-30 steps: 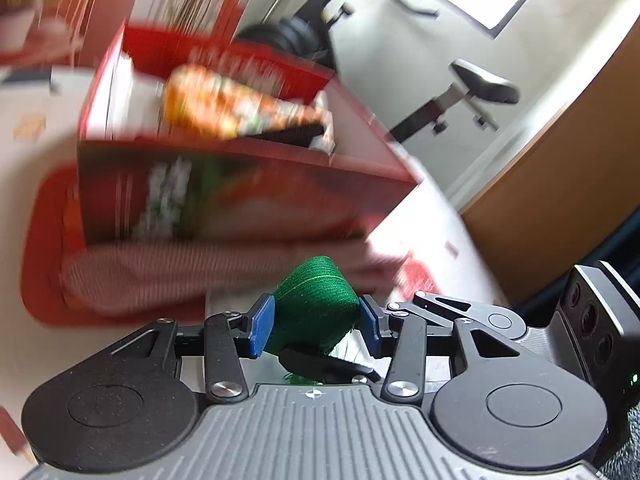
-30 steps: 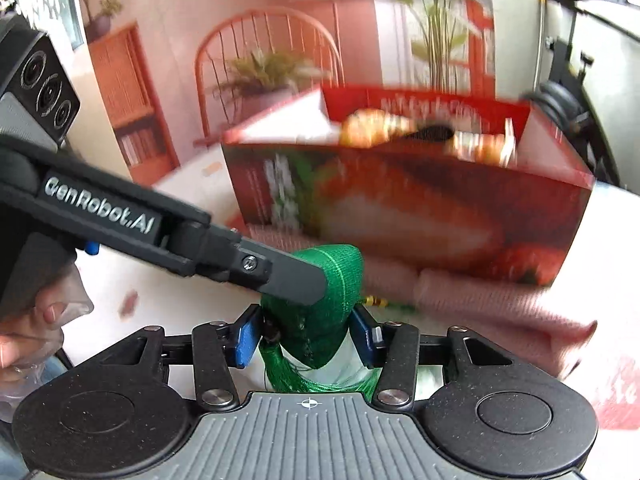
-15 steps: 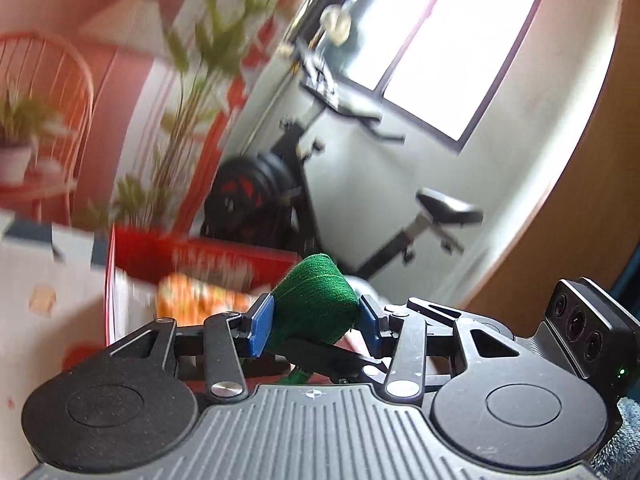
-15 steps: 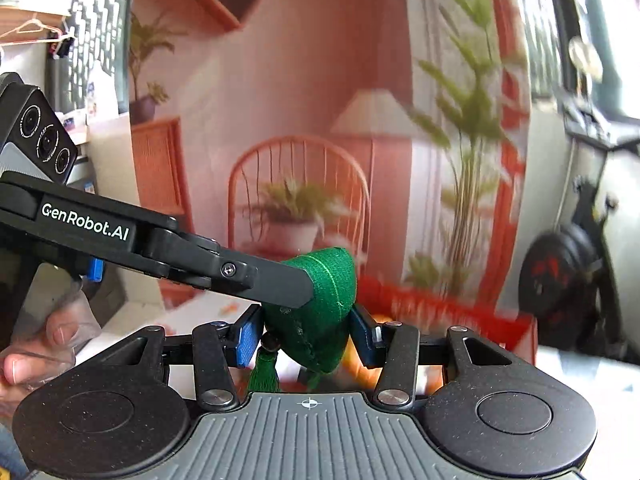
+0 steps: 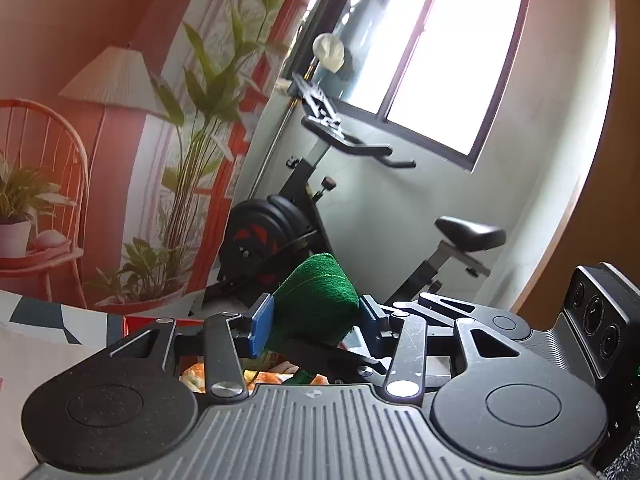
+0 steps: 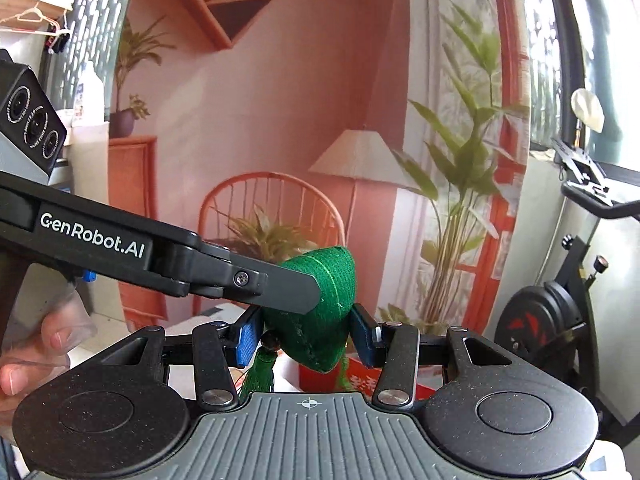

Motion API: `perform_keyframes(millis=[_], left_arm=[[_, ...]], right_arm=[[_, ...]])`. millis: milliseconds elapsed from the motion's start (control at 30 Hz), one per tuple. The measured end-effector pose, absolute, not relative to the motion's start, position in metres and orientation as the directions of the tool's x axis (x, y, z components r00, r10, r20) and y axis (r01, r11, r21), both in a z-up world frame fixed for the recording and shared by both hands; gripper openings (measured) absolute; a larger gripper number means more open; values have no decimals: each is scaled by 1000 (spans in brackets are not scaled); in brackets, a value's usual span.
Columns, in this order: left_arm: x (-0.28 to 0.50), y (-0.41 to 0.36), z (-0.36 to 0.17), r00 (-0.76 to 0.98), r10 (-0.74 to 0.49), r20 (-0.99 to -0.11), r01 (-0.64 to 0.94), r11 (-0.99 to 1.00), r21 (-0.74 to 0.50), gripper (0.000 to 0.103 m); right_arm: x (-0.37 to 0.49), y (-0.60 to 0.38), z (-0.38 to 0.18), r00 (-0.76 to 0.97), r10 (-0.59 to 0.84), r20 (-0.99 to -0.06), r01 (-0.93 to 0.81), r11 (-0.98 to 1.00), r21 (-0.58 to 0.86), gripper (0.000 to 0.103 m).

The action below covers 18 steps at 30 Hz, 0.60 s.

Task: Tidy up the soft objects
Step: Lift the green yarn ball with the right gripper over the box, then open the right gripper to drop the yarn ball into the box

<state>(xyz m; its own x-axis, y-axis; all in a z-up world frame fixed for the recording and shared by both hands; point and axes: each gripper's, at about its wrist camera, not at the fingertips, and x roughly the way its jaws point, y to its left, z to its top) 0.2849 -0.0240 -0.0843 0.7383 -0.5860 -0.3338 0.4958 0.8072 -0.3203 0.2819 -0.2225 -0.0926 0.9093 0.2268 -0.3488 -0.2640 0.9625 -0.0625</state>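
Green fabric pouch [image 5: 316,300] pinched by both tools at frame centre: left gripper [image 5: 316,322] pads pressed on its sides, right gripper [image 6: 306,334] likewise. Tassel [image 6: 260,374] hung below. Red box [image 6: 356,372] glimpsed underneath. Exercise bike [image 5: 304,208] behind.

A pale table surface [image 5: 24,364] with a grey, black and white geometric pattern is seen at the lower left of the left wrist view. On it, a red cardboard box [image 5: 160,322] is set, mostly hidden behind the gripper body; orange soft items [image 5: 192,374] are glimpsed inside it.
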Motion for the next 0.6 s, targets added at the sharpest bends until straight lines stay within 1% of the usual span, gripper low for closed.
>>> perform_keyframes(millis=[200,333,433,600], left_arm=[[312,-35,-111,713,-587,-383,485,808,-336,48],[325,-50,-129,694,-579,-427,478,815,-327,48],[333,-54,-139,676,-589,-442,481,808,-341,48],[340,-48,-143,697,-548,-463,450,837,-313,51]], right_arm=[[302,-236,-123,900,185,-394,-219,975,-42,44],[310,-246,-144,886,153,-438,-184,982,-30,44],[314,-254,-159,872,129,-473,-154,988,-15,45],[313,-264,-183,849,53,-526,-87,995,-40,47]])
